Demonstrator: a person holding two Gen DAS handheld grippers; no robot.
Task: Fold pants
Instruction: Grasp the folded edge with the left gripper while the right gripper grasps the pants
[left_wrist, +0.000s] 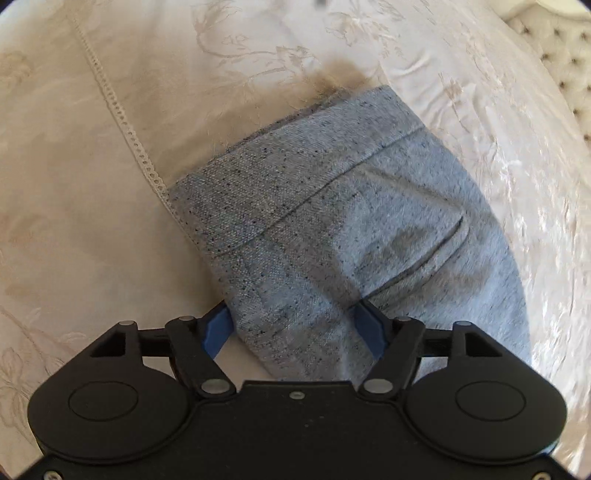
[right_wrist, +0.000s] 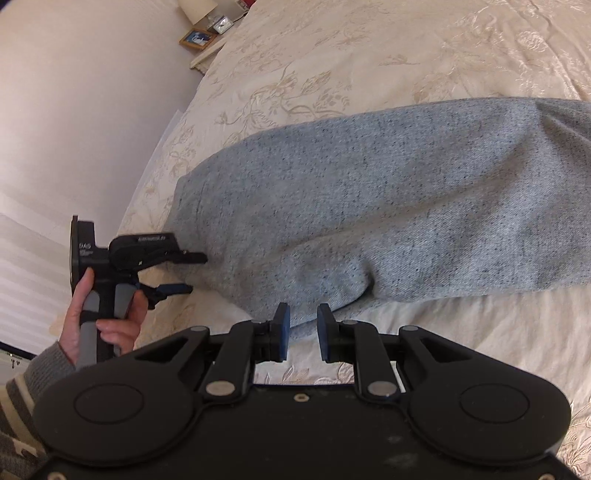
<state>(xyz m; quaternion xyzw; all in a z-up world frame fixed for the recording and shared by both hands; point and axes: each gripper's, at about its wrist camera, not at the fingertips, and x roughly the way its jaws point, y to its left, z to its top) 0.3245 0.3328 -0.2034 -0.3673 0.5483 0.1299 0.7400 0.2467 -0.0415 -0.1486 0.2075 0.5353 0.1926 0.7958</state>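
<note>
A bed (right_wrist: 388, 48) covered in a cream floral-embroidered bedspread (left_wrist: 92, 229) carries everything here, with a pale wall and a bedside stand holding a framed photo (right_wrist: 197, 38) off at the far corner. Across the bedspread lie the grey speckled pants (right_wrist: 388, 192), stretched sideways in the right wrist view with their waistband end toward the left hand-held gripper; in the left wrist view the waistband and a back pocket (left_wrist: 417, 243) face up, and a patch of tan fur (left_wrist: 340, 79) peeks from behind the far edge, too blurred to identify. The left hand-held gripper (left_wrist: 295, 326) has its blue fingers spread wide on either side of the near fabric edge, open and not yet pinching. The right hand-held gripper (right_wrist: 303, 332) is parted too, its pads just at the lower hem of the cloth with nothing between them. The person's left hand (right_wrist: 107, 314) grips the handle. The risk from here, as I judge it, is catching only the top layer when the jaws close: the soft knit would then peel apart and the fold would come out skewed. Uneven lifting between the two sides could also drag the pants across the slippery spread and bunch them.
</note>
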